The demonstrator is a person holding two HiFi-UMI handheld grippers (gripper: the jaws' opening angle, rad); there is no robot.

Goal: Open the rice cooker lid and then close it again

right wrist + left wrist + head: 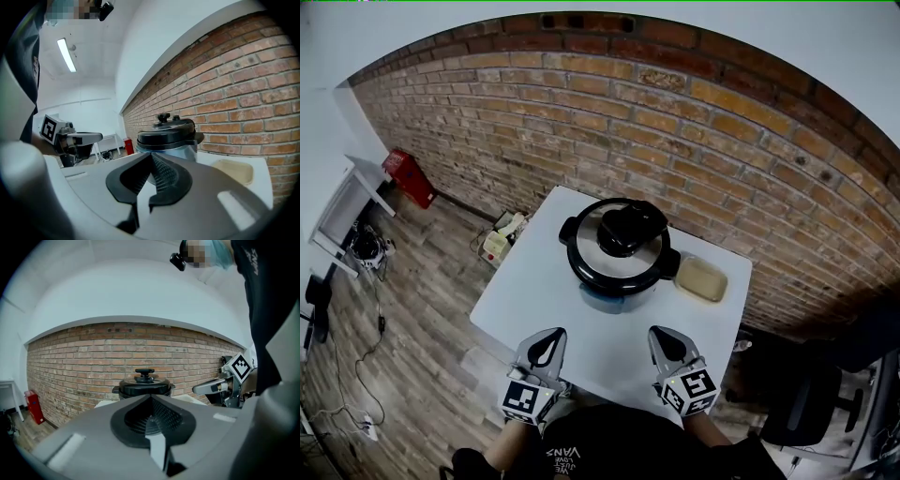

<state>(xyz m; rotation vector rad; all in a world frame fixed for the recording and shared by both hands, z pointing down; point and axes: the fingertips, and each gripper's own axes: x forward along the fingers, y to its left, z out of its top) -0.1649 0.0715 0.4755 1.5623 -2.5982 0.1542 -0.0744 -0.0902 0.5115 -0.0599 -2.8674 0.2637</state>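
A round rice cooker [621, 248] with a black and steel lid and a black knob [623, 231] stands on the white table [534, 291], its lid down. It also shows ahead in the left gripper view [144, 384] and the right gripper view [169, 136]. My left gripper [547, 347] hovers over the table's near edge, shut, with nothing between its jaws. A short way to its right my right gripper [666, 345] is shut too and holds nothing. Both point toward the cooker and stay well short of it.
A shallow beige dish [701, 278] lies on the table to the right of the cooker. A brick wall [694, 141] runs behind. On the wood floor at left are a red box [409, 176], cables and a white stand. A dark chair [811, 403] is at the right.
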